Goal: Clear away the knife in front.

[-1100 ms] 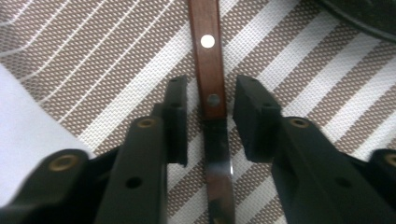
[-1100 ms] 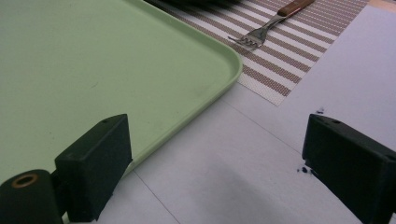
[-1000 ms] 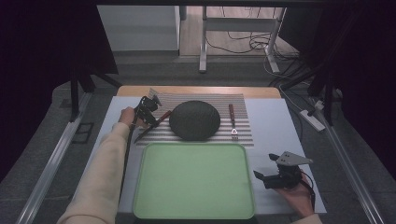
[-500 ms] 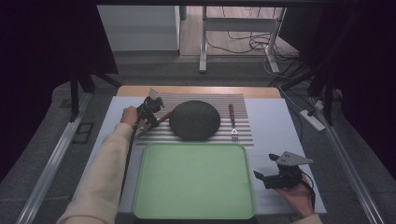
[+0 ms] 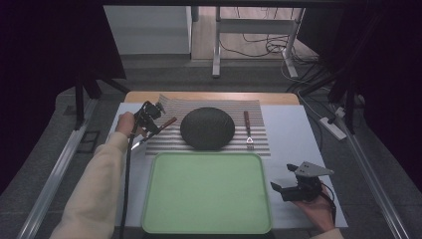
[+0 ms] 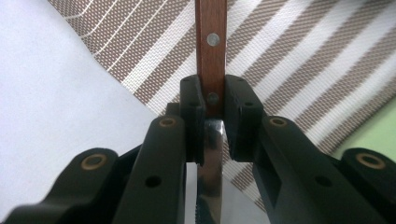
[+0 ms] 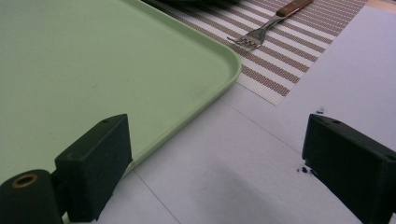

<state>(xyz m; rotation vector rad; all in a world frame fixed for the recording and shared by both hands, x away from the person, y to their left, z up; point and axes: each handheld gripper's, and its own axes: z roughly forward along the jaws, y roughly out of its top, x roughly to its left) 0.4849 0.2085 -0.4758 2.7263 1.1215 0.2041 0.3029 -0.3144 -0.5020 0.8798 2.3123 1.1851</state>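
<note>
- Left gripper (image 6: 210,121): black jaws clenched on a knife (image 6: 211,70) where the riveted wooden handle meets the polished steel blade; handle runs ahead of the jaws over a woven striped mat (image 6: 299,70).
- Right gripper (image 7: 215,154): jaws released, wide apart over white tabletop (image 7: 261,168); smooth green tray (image 7: 93,60) with rounded corner by one jaw; fork (image 7: 266,25) ahead.

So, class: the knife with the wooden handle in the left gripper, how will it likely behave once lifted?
The knife probably stays stiff: metal blade, riveted handle. The left gripper pinches it where blade meets handle, so it may pivot. The smooth blade could slip.
</note>
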